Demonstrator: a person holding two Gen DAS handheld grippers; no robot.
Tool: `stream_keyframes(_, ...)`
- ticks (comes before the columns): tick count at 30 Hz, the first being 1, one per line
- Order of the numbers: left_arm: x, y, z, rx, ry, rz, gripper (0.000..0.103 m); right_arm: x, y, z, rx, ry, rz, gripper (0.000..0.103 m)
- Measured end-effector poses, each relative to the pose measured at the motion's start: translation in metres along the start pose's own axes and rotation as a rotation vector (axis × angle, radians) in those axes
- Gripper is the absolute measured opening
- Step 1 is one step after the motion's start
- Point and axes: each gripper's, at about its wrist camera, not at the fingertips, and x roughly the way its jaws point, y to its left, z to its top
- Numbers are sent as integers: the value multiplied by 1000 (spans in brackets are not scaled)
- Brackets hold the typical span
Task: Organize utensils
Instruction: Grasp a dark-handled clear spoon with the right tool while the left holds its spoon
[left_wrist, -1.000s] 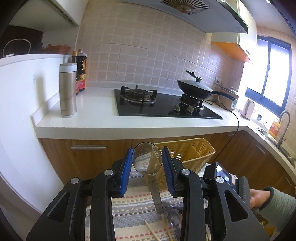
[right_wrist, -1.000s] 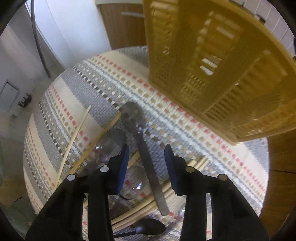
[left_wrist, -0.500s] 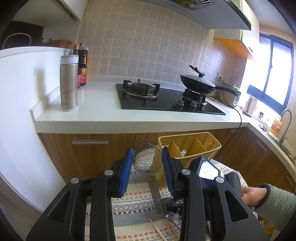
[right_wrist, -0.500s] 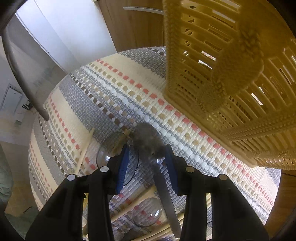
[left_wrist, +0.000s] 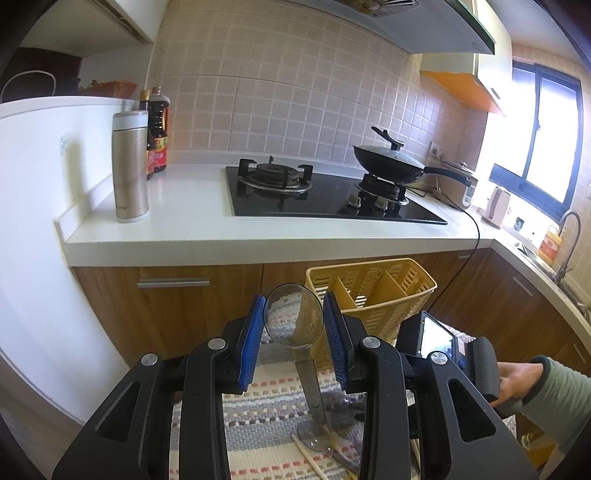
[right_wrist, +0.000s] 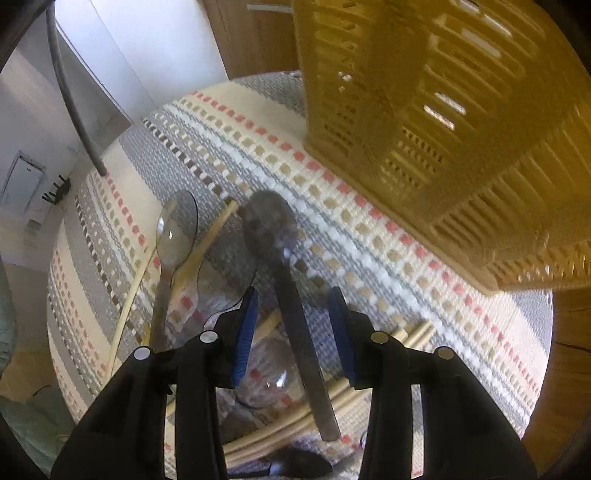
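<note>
Right view is blurred; my right gripper (right_wrist: 291, 332) hides the lower part of the smoky spoon (right_wrist: 284, 280) lying on the striped mat (right_wrist: 369, 236). Its blue pads straddle the handle without touching, jaws released. The spoon's bowl sat between the pads half a second ago; now it lies ahead of them. Left gripper (left_wrist: 295, 332) clenched on a clear spoon (left_wrist: 293, 317), bowl up, before the yellow caddy (left_wrist: 388, 291). Chopsticks (right_wrist: 129, 295) partly cut off.

Yellow basket (right_wrist: 443, 122) close ahead
</note>
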Motion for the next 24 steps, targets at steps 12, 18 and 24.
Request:
stream_keyframes(12, 3, 4, -2, -10, 12, 4, 31, 7, 19, 37, -54, 7, -27, 36)
stream_keyframes(18, 4, 6, -2, -27, 12, 0, 31, 6, -4, 28, -39, 9, 1, 36)
stream_keyframes(24, 6, 3, -3, -26, 21, -1, 31, 20, 24, 40, -68, 37, -64, 28)
